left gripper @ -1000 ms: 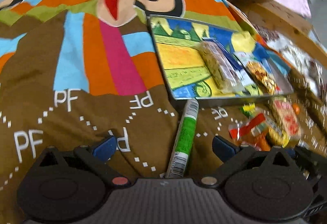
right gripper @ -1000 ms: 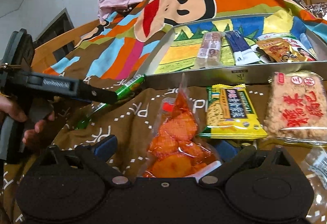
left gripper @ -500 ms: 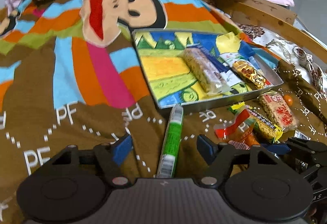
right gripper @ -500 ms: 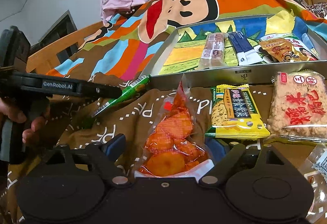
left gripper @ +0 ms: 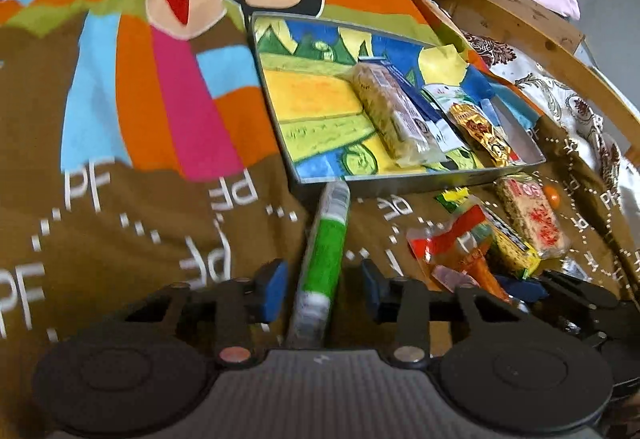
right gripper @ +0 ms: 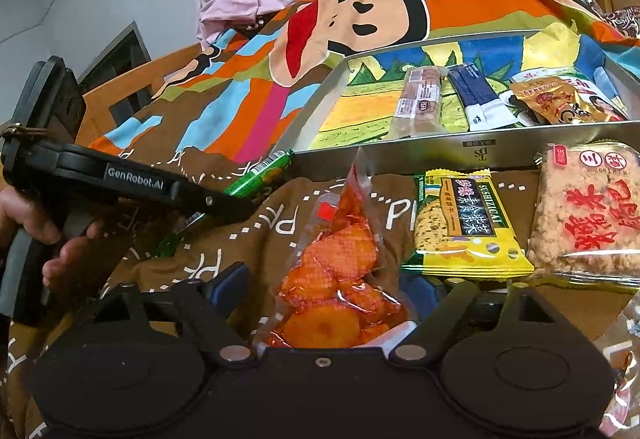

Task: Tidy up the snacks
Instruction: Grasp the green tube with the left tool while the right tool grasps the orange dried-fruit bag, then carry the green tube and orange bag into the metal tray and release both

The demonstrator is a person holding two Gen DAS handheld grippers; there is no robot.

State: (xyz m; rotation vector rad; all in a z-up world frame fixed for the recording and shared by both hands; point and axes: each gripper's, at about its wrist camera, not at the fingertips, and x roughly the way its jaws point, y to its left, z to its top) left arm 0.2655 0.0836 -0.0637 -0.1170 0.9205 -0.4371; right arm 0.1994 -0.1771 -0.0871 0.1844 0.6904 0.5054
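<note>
A green stick snack [left gripper: 325, 255] lies on the brown bedspread, one end touching the metal tray [left gripper: 400, 185]. My left gripper [left gripper: 323, 287] straddles its near end; the jaws are closing, and a thin gap still shows on each side of the stick. From the right wrist view, the left gripper [right gripper: 240, 207] angles down onto the green stick [right gripper: 260, 175]. My right gripper [right gripper: 324, 291] has its jaws closing around a clear bag of orange snacks [right gripper: 336, 279], with the pads still apart from the bag.
The tray [right gripper: 440, 155] holds a grain bar [right gripper: 420, 99], blue packets [right gripper: 480, 99] and a golden packet [right gripper: 556, 101]. A yellow seaweed pack [right gripper: 460, 227] and a pink rice cracker [right gripper: 588, 223] lie in front of it. A wooden bed frame [left gripper: 560, 51] curves behind.
The left jaws have narrowed from wide apart to close beside the green stick. The right jaws have drawn in somewhat around the orange bag. Neither snack has moved.
</note>
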